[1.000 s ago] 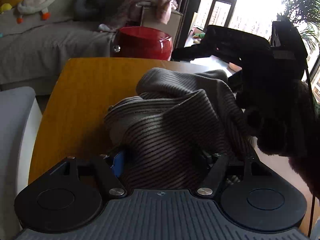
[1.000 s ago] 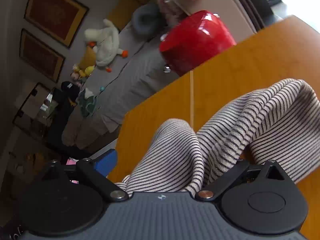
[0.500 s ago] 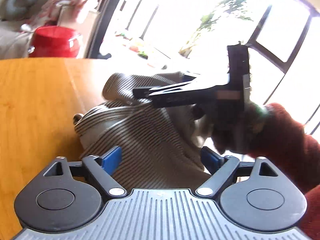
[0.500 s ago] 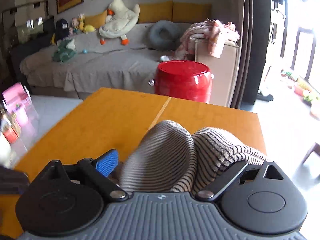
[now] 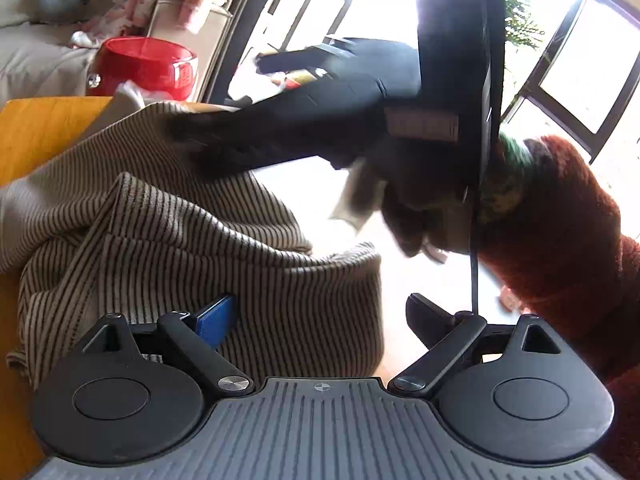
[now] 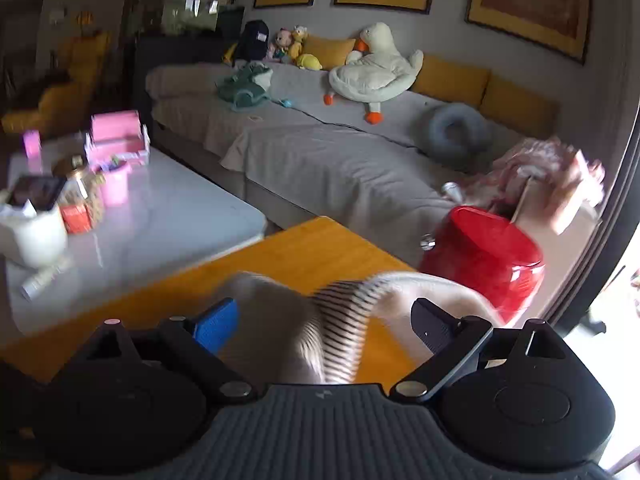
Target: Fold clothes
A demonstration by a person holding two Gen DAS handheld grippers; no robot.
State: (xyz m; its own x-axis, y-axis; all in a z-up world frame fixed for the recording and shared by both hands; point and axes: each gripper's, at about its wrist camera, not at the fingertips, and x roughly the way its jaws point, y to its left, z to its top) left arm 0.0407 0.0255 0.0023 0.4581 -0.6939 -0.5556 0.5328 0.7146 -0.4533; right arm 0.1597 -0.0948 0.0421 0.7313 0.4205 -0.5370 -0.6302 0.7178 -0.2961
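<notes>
Both claws have let go of the striped sweater point(image 5: 168, 248) since a second ago, when each one had fabric bunched right in its jaws. My left claw point(image 5: 320, 314) has just been opening and now stands wide; its blue pad point(image 5: 214, 318) is against the cloth, but the other finger point(image 5: 428, 316) hangs out past the garment's edge, so nothing's gripped. Over on the right wrist view, the right claw point(image 6: 322, 320) is spread wide too, with a blurry fold of the sweater point(image 6: 320, 320) between the fingers and a gap to the right finger, so it's not pinching anything that I can see. The sweater's lying in a crumpled heap on the orange wooden desk point(image 6: 304, 252), near its far edge. From the left camera I can see the right claw point(image 5: 224, 144) held by a hand in a rust-coloured fuzzy sleeve point(image 5: 560, 220), hovering over the far side of the heap. A red bin point(image 6: 484, 256) sits just past the desk.
</notes>
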